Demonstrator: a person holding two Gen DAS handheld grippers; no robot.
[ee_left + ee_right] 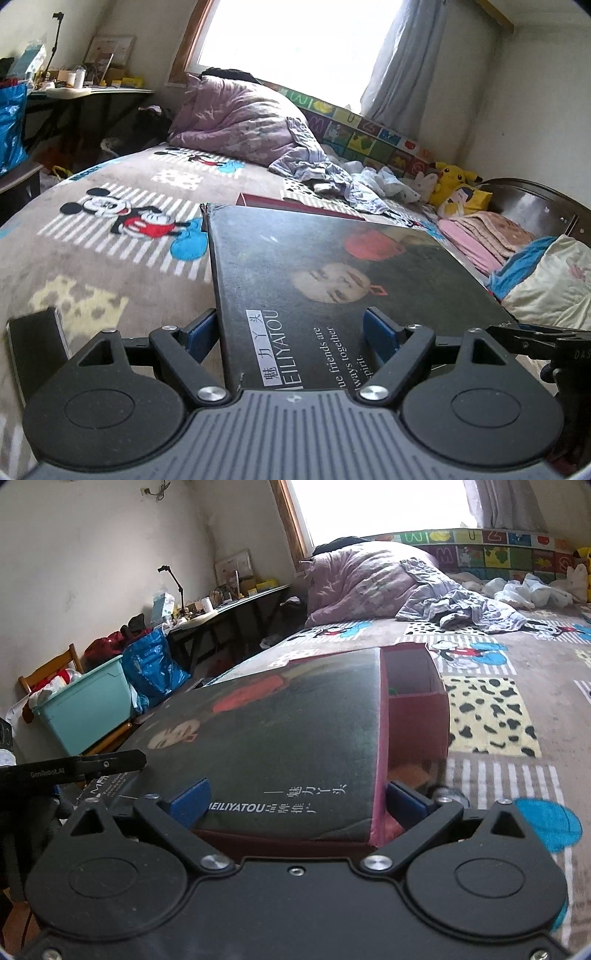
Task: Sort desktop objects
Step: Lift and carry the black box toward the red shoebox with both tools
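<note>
Both tools, the left tool [291, 332] and right tool [295, 805], clamp the box lid [332, 273] at its edges, so they should lower it level and square onto the red box [413, 686] on the bed [110, 258].

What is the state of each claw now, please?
Left claw: closed on the near end of the dark box lid.
Right claw: closed on the same lid, above the red box.

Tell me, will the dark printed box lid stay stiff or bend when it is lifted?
Probably stiff: the lid looks flat across its whole span. Likely light, since it looks like thin cardboard. Its smooth printed top may slide when gripped.
</note>
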